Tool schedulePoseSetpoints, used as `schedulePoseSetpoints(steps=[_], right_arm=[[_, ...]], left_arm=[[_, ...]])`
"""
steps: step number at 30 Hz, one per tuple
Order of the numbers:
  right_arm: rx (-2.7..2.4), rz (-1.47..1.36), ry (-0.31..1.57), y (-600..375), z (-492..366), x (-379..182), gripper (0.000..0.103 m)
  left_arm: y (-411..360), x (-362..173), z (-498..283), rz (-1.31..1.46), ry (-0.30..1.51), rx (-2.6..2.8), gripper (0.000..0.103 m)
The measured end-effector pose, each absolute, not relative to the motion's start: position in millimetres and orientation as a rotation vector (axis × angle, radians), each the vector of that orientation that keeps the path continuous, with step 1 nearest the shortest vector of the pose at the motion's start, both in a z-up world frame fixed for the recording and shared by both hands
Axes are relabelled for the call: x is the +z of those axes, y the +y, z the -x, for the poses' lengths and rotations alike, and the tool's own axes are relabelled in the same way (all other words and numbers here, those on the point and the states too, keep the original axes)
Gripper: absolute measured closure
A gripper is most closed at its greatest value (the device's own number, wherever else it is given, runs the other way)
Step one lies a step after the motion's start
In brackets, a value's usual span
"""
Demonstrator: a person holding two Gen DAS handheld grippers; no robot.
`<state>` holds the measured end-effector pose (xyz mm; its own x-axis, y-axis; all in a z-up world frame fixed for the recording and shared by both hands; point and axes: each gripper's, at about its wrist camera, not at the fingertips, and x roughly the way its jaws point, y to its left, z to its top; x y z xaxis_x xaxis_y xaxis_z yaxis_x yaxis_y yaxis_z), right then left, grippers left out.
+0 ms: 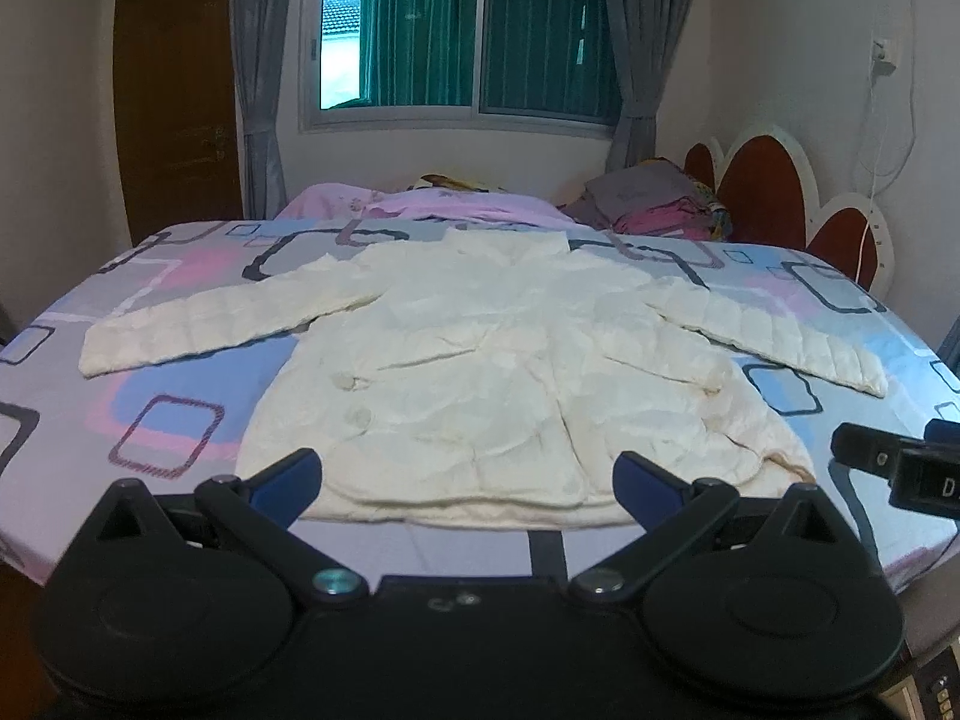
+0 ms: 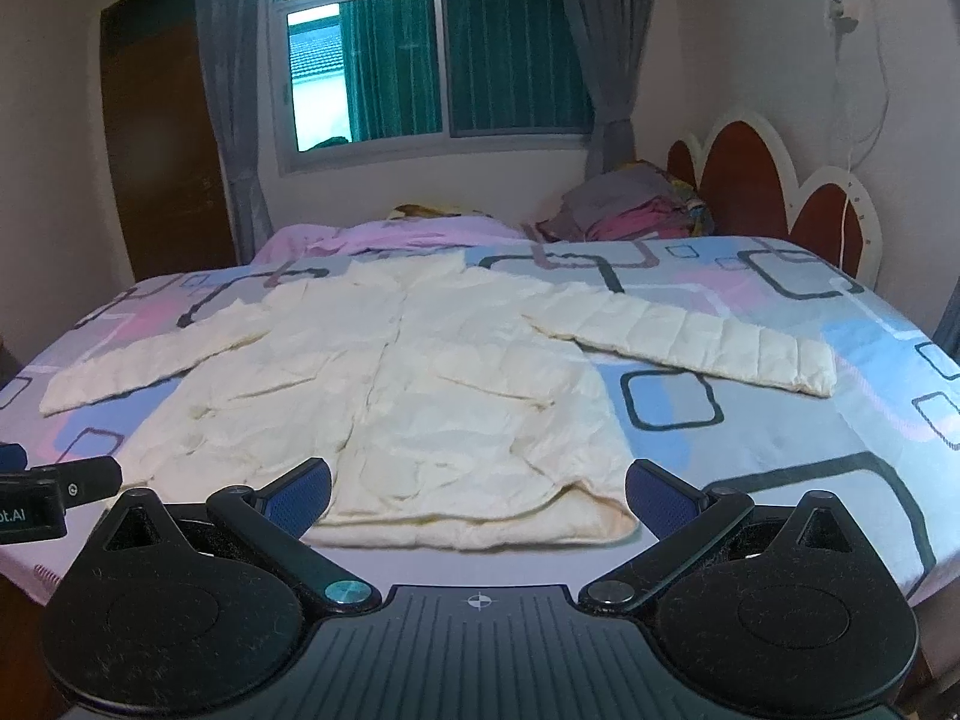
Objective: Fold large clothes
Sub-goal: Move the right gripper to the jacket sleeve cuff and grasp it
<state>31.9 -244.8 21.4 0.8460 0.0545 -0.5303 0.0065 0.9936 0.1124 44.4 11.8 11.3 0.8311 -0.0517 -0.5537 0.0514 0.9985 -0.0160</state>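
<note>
Across the bed [image 1: 180,408] the white coat [image 1: 480,360] lies flat with sleeves spread, ready for folding, while the left gripper [image 1: 468,480] and right gripper [image 2: 478,495] wait near its hem, fingers wide and empty.

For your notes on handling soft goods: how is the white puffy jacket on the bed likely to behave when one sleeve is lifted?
The jacket looks quilted and crumpled, so it is probably floppy and light for its size. Lifted alone, the sleeve would likely sag and drag the body after it. Its smooth shell may slide easily over the bedsheet.
</note>
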Motion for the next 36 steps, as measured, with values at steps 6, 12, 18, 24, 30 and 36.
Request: schedulePoseSetpoints(steps=[6, 12, 18, 24, 30, 36], right_arm=[[-0.029, -0.124, 0.561, -249.2, -62.8, 17.3, 0.000], [-0.091, -0.136, 0.546, -256.2, -94.6, 16.0, 0.000], [-0.178, -0.161, 0.517, -275.8, -121.9, 21.7, 0.000], [-0.268, -0.190, 0.516, -311.5, -146.1, 18.3, 0.000], [-0.323, -0.278, 0.516, -368.7, -171.2, 6.9, 0.000], [-0.366, -0.344, 0.525, -439.1, -215.1, -20.2, 0.000]], left_arm=[[18.3, 2.3, -77.0, 0.039, 0.598, -0.122, 0.000], [22.8, 1.8, -116.5, 0.044, 0.563, -0.170, 0.000], [21.6, 7.8, -157.5, 0.047, 0.566, -0.235, 0.000], [0.7, 2.6, -191.0, -0.006, 0.547, -0.256, 0.000], [-31.6, -17.4, -229.7, -0.025, 0.569, -0.266, 0.000], [-59.7, -28.4, -264.9, 0.015, 0.573, -0.233, 0.000]])
